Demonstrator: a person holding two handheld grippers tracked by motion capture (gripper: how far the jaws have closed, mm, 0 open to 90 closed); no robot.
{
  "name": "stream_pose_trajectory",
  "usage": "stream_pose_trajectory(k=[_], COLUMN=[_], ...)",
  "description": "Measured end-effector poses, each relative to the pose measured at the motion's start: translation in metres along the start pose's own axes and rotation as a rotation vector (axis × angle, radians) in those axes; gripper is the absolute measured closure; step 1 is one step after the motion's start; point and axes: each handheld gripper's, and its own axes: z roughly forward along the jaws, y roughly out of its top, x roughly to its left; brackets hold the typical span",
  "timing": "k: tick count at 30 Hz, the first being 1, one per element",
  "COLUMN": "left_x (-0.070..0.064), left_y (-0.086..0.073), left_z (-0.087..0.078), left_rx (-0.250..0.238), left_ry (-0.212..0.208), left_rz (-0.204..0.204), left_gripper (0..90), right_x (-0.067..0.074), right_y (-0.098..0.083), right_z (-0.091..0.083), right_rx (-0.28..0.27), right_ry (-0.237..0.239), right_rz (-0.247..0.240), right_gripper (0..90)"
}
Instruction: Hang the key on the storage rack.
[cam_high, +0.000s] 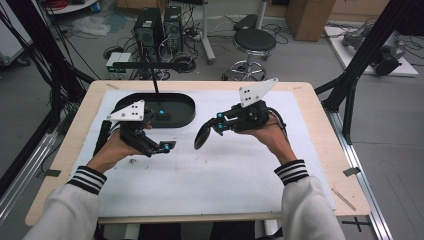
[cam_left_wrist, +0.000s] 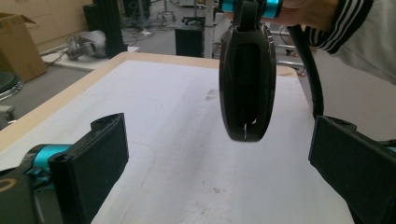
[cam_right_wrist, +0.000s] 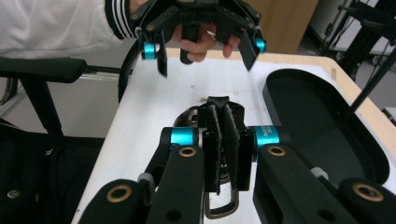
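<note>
While the right tool (cam_high: 212, 128) grips a black case (cam_high: 202, 136), a tray (cam_high: 185, 117) lies behind.

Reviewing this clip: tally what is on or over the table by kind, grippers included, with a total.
Handheld grippers: 2, the left gripper with jaws open, the right gripper shut on the black oval object
Black oval object, held above the white mat: 1
Black oval tray at the far left of the table: 1
White mat covering the table top: 1
Total: 5

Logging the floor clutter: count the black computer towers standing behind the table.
2. Both black computer towers stand side by side on the floor beyond the table's far edge: one on the left, one on the right. Others may be hidden.
</note>
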Motion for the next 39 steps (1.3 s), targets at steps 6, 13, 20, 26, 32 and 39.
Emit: stream_pose_trajectory(k=[6,13,20,26,32,39], left_x=[-0.004,-0.012,-0.016,-0.020,-0.019,-0.020], left_y=[0.007,0.010,0.011,0.011,0.010,0.011], left_z=[0.014,0.033,0.047,0.057,0.058,0.056], left_rx=[0.014,0.032,0.063,0.083,0.103,0.107], left_ry=[-0.033,-0.079,-0.095,-0.107,-0.102,-0.099], left_rz=[0.009,0.017,0.034,0.040,0.035,0.037], left_gripper=[5.3,5.3,5.3,5.4,6.6,17.0], right_x=[0.000,0.001,0.003,0.003,0.004,0.003], right_y=[0.003,0.004,0.004,0.005,0.005,0.005], right_z=[0.008,0.012,0.013,0.016,0.016,0.019], right_rx=[-0.007,-0.004,-0.003,-0.002,-0.002,-0.007], right_ry=[0.021,0.029,0.032,0.040,0.047,0.050], right_rz=[-0.015,-0.022,-0.015,-0.019,-0.015,-0.027], right_gripper=[86.3,86.2,86.2,86.2,86.2,86.1])
